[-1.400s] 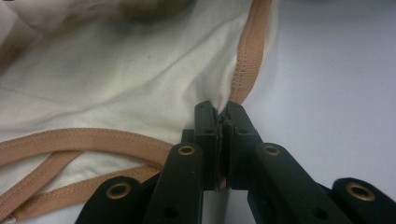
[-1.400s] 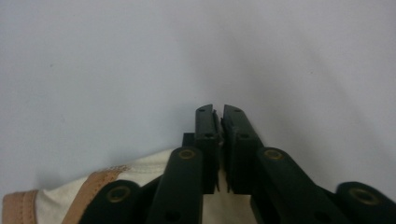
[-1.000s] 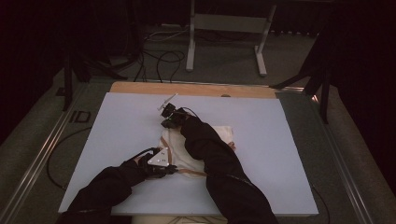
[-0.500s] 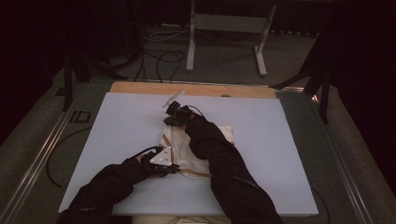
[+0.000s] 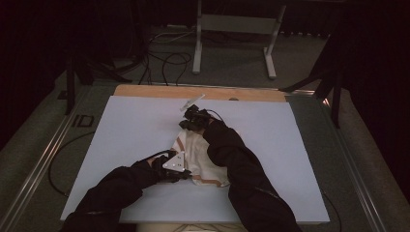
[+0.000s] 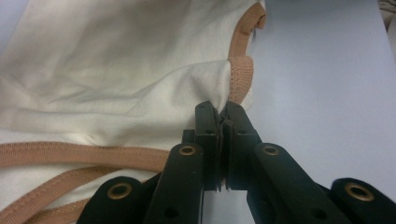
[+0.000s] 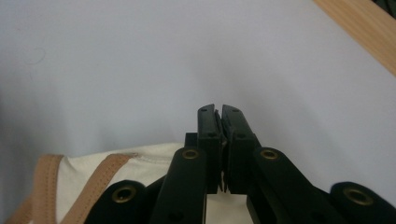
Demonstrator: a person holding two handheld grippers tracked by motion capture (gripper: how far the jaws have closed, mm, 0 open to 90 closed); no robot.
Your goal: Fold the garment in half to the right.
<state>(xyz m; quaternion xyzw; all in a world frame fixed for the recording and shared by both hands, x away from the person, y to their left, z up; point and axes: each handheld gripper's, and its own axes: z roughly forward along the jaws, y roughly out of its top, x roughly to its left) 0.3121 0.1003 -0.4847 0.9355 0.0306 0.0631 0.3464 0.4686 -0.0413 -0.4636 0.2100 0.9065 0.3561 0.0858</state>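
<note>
Item: cream knit garment [image 5: 205, 162], tan ribbed binding, crumpled mid-table between my hands. My left gripper [image 6: 223, 119] is clamped on its bound edge; my right gripper [image 7: 219, 112] has its jaws pressed together, a sliver of fabric possibly pinched, hard to tell. My sleeve hides part. Smooth white table [image 5: 300, 159] lies open around.

A dim lab or studio: loose cables [image 5: 164, 60] on grey floor, a metal stand [image 5: 234, 29], a white-covered desk [image 5: 135, 125].
</note>
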